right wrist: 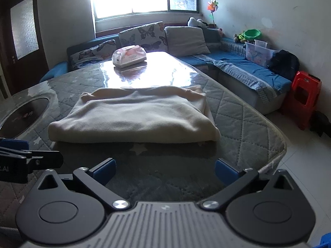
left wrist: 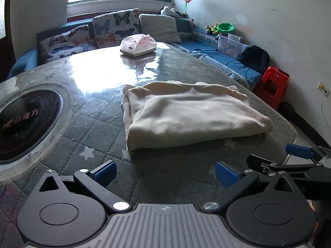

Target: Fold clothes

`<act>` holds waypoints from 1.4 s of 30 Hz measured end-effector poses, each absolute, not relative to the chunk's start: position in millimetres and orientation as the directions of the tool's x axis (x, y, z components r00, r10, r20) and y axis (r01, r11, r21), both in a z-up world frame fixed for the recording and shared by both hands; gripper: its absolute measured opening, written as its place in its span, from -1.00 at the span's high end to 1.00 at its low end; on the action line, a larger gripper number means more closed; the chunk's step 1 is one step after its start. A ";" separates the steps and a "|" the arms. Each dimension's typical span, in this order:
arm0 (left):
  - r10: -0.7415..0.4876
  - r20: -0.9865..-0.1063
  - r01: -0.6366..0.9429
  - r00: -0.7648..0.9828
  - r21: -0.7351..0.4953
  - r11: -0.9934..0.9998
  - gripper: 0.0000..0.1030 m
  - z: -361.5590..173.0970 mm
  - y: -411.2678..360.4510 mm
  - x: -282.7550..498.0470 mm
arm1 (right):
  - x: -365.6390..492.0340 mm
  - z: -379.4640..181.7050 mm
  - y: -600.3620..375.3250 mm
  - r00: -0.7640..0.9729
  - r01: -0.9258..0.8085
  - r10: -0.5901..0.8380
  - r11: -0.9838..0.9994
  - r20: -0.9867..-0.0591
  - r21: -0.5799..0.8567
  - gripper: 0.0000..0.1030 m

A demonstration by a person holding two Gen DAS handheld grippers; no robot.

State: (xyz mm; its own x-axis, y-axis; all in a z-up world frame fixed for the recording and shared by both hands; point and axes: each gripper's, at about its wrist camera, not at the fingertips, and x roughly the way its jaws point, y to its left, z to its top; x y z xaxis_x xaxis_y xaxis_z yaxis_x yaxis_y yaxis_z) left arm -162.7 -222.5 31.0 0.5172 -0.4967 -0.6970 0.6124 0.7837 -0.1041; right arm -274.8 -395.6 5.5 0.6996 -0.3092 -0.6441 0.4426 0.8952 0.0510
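A cream garment (left wrist: 186,113) lies folded into a thick rectangle on the quilted grey table cover (left wrist: 93,128); it appears again in the right wrist view as the cream garment (right wrist: 136,117). My left gripper (left wrist: 165,172) is open, its blue pads wide apart, a short way in front of the garment's near edge and holding nothing. My right gripper (right wrist: 165,170) is open too, empty, just short of the fold's near edge. The right gripper's blue fingertip (left wrist: 298,152) shows at the right in the left wrist view. The left gripper's finger (right wrist: 14,144) shows at the left in the right wrist view.
A round black hotplate (left wrist: 26,122) is set into the table at the left. A pink tissue pack (left wrist: 138,45) sits at the far end. Sofa cushions (left wrist: 115,26), a clear plastic box (left wrist: 229,45), a black bag (left wrist: 256,59) and a red stool (left wrist: 273,86) lie beyond the table's right edge.
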 end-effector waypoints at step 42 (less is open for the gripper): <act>-0.456 -0.765 0.628 0.454 -0.089 0.773 -1.00 16.7 -229.7 -177.3 | -277.4 2.4 -389.7 0.687 0.447 -0.310 0.893 -0.657 0.046 -1.00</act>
